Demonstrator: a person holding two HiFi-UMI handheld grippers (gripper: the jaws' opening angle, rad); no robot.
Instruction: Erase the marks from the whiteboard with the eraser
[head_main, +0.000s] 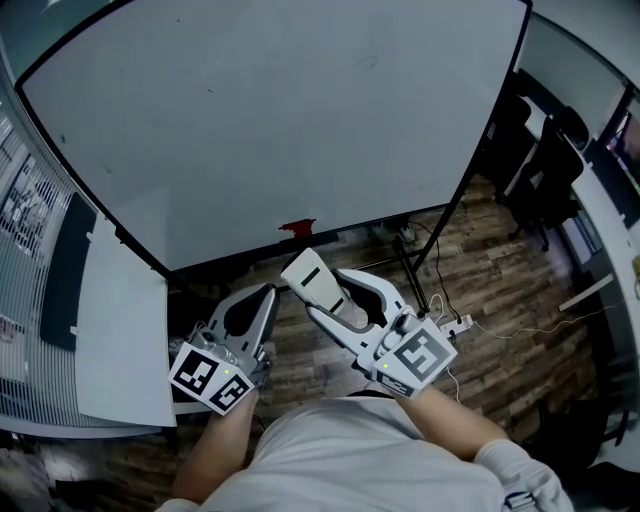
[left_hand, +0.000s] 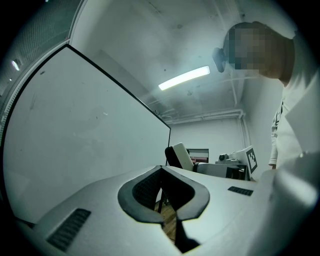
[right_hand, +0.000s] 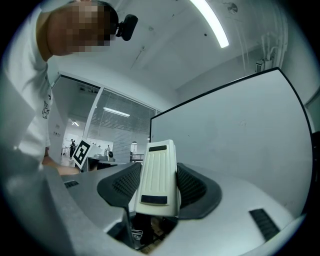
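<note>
The white whiteboard (head_main: 270, 110), black-framed, bears one red mark (head_main: 297, 227) at lower centre. The eraser (head_main: 318, 283) is cream with black patches. The floor (head_main: 500, 290) shows brown wood planks.

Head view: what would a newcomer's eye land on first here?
The large whiteboard fills the upper part of the head view, almost blank, with one small red mark at its lower edge. Just below that mark, the right gripper holds a cream eraser clamped between its jaws, while the left gripper beside it is shut on nothing.
</note>
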